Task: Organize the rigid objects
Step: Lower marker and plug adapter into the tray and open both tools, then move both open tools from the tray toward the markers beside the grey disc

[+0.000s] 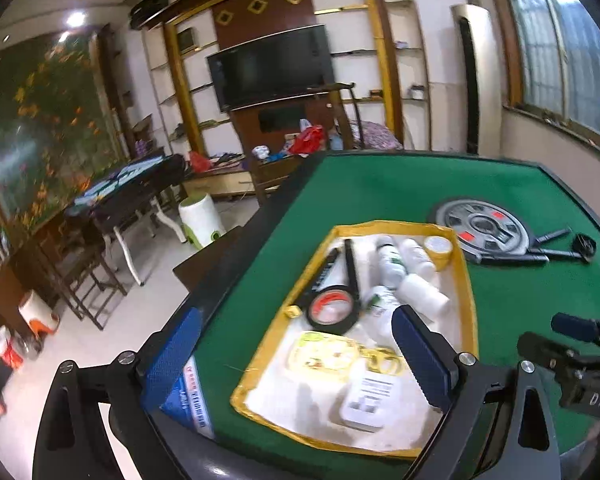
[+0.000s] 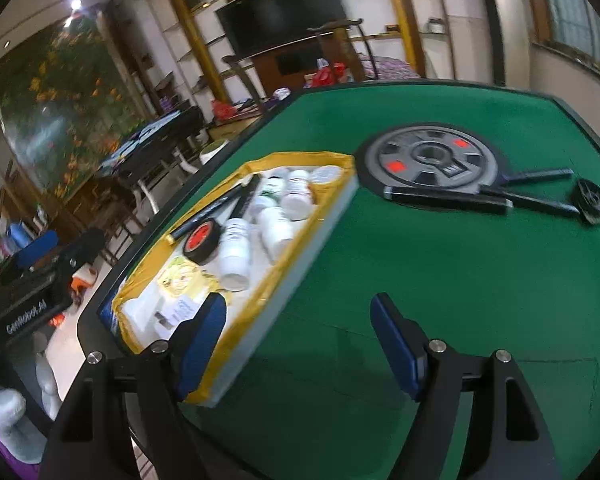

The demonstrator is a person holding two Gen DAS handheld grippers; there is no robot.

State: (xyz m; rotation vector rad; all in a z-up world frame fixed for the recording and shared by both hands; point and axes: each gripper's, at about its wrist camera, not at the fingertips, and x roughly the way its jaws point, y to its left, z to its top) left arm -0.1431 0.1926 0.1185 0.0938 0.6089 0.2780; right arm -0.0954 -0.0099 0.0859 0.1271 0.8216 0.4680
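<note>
A shallow yellow-rimmed tray (image 1: 466,280) (image 2: 260,292) lies on the green felt table (image 1: 532,292) (image 2: 460,280). It holds several white bottles (image 1: 392,260) (image 2: 236,248), a black tape roll (image 1: 332,308) (image 2: 202,240), black markers (image 1: 350,264) (image 2: 220,208), a yellow-lidded jar (image 1: 440,252), a yellow keychain (image 1: 328,354) and a white adapter (image 1: 370,400). My left gripper (image 1: 296,360) hovers open over the tray's near end, with nothing between its pads. My right gripper (image 2: 298,348) is open at the tray's near right corner, over bare felt.
A grey disc (image 1: 480,228) (image 2: 428,160) lies beyond the tray, with black rods (image 2: 460,196) and a small black piece (image 1: 584,246) (image 2: 590,202) beside it. The table's left edge drops to the floor, where a white bin (image 1: 200,216) and a dark side table (image 1: 128,184) stand.
</note>
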